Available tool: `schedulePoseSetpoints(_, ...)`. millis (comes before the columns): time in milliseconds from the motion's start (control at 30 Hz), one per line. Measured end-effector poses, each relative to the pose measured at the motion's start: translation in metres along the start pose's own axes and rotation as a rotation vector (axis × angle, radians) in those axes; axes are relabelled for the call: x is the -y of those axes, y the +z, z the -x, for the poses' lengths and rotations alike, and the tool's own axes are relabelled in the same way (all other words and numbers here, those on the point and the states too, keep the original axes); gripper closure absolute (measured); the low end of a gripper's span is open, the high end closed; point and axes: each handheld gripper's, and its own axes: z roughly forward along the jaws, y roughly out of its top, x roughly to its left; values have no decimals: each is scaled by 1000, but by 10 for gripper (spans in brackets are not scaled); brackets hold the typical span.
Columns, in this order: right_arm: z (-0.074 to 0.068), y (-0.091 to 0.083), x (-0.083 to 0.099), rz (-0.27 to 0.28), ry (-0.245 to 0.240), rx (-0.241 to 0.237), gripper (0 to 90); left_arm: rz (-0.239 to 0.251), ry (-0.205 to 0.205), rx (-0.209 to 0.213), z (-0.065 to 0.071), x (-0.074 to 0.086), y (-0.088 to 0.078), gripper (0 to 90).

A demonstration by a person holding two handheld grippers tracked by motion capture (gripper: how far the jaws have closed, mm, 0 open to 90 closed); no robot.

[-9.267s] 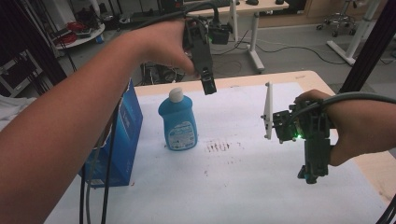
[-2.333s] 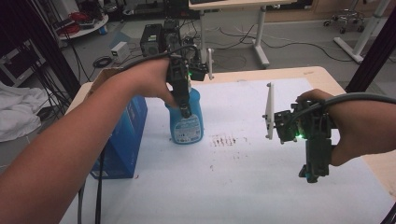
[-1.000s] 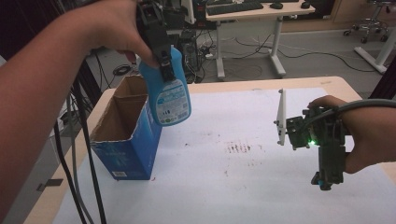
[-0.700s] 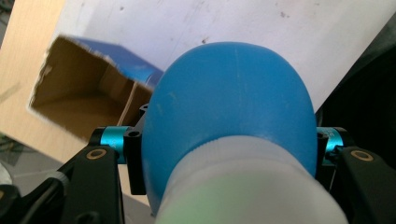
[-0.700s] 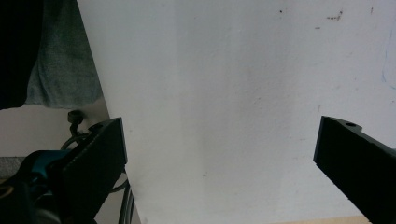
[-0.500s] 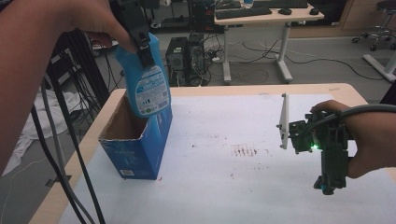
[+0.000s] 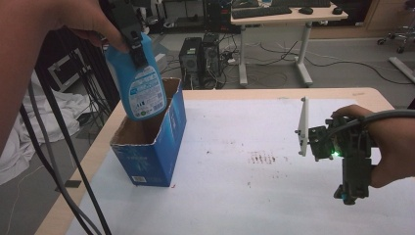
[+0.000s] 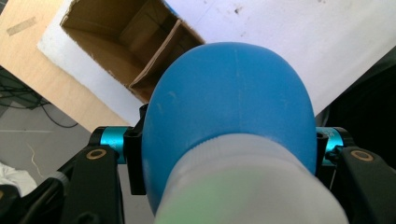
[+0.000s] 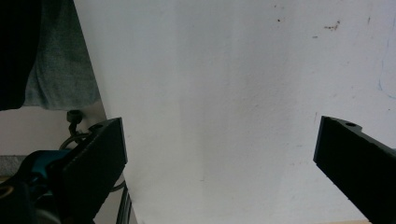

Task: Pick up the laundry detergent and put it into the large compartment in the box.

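Two risks stand out at the upper left of the high view, where the left gripper (image 7: pixel 134 41) pinches the blue bottle (image 7: pixel 142 83) by its neck and holds it tilted above the open blue cardboard box (image 7: pixel 151 142). The bottle's base hangs at the box's far rim, so lowering it at this angle could catch the edge or the inner flap seen in the left gripper view and tip the light box; a grip so high on the neck could also let the bottle swing or slip. The left forearm reaches in raised, with cables trailing below. At the right of the frame, the right gripper (image 7: pixel 350 188) rests low over the white table cover (image 7: pixel 244 196), jaws spread wide and empty, wrist level.
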Motion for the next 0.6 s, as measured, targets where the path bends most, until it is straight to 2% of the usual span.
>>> schedulePoseSetpoints(200,1,0,-2,9,-4,2,16,-20,-21,6,-8,5,12,386)
schedulePoseSetpoints(467,1,0,-2,4,0,4,16,-37,-55,27,-16,4,40,386)
schedulePoseSetpoints(600,1,0,-1,7,1,0,16,-35,-44,30,-19,4,53,386)
